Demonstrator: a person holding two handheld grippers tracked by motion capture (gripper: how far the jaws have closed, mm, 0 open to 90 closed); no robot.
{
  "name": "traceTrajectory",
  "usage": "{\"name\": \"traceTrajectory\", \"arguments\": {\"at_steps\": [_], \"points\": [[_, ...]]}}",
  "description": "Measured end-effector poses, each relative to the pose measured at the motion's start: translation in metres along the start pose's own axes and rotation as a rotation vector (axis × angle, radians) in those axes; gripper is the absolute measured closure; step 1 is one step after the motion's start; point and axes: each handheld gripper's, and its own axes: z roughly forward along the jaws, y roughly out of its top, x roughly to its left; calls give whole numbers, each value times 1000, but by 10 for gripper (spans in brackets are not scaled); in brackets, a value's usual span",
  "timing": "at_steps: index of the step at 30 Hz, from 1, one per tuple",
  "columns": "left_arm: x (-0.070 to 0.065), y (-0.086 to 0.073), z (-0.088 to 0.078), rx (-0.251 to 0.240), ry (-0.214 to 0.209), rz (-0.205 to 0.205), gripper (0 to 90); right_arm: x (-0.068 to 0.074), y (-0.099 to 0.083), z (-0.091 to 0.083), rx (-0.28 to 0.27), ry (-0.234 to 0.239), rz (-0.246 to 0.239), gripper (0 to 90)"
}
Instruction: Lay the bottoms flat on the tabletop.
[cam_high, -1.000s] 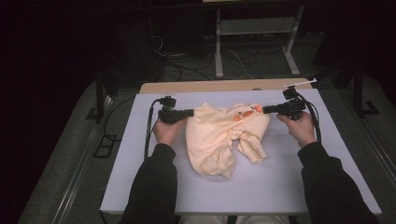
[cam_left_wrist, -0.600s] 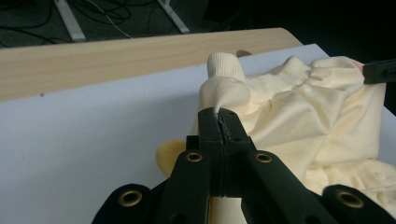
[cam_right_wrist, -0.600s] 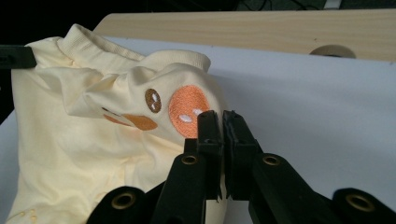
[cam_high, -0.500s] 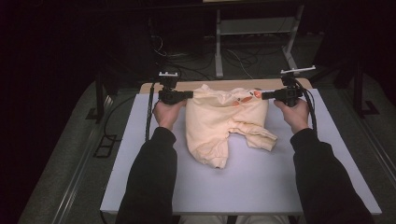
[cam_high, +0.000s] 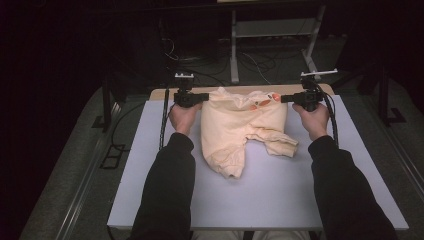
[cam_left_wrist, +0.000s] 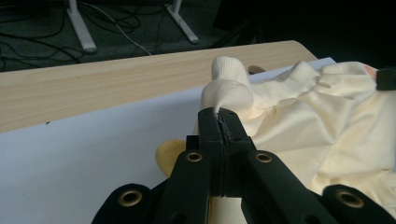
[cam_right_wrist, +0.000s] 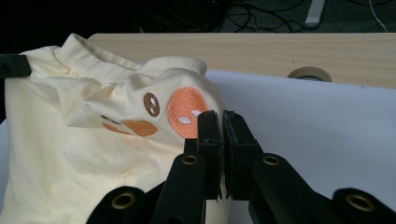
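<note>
Already both clamped: left hand-held gripper (cam_left_wrist: 219, 122) & right hand-held gripper (cam_right_wrist: 222, 122) pinch cream shirt's (cam_high: 240, 125) far corners; stretched w/ hem toward person, rest bunched. Flattening, prob folding, remain.

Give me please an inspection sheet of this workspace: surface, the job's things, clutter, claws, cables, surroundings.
Surface: white table sheet over a wooden board that shows along the far edge.
Job's things: one cream garment with orange embroidered patches, held by its far edge, lower part crumpled on the sheet.
Clutter: a round ring-shaped thing on the wooden board; what it is cannot be told.
Claws: left claw shut on the garment's ribbed edge; right claw shut on cloth beside an orange patch.
Cables: a black cable trails from the left claw, another from the right; loose wires on the floor beyond.
Surroundings: dark room, white stand legs behind the table.
</note>
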Motion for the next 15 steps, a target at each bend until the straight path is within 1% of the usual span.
{"name": "traceTrajectory", "arguments": {"at_steps": [1,3,6,7,8,9,10,11,12,13,14,15], "points": [[0,1,0,0,4,6,881,0,1,1,2,-6,0,853],[1,3,2,-1,9,4,881,1,3,3,2,-21,-9,853],[1,1,8,1,12,10,881,1,4,5,-4,-32,-6,853],[0,-2,9,2,19,18,881,0,3,7,-3,-25,-1,852],[-1,-5,12,-10,23,27,881,-1,2,9,9,-15,-10,848],[0,-11,16,-1,32,31,881,-2,0,11,16,-16,-20,843],[0,-15,19,6,28,21,877,-7,-4,14,35,-27,-11,838],[1,-22,24,16,9,4,873,-10,-6,16,40,-28,0,835],[0,-26,26,19,-1,7,859,-15,-10,16,32,-8,21,822],[-1,-31,28,20,-6,12,822,-17,-13,15,25,7,26,796],[-1,-35,30,24,-14,10,767,-19,-15,15,31,12,23,772],[0,-38,31,34,-17,5,723,-20,-17,14,39,2,12,750]]}}
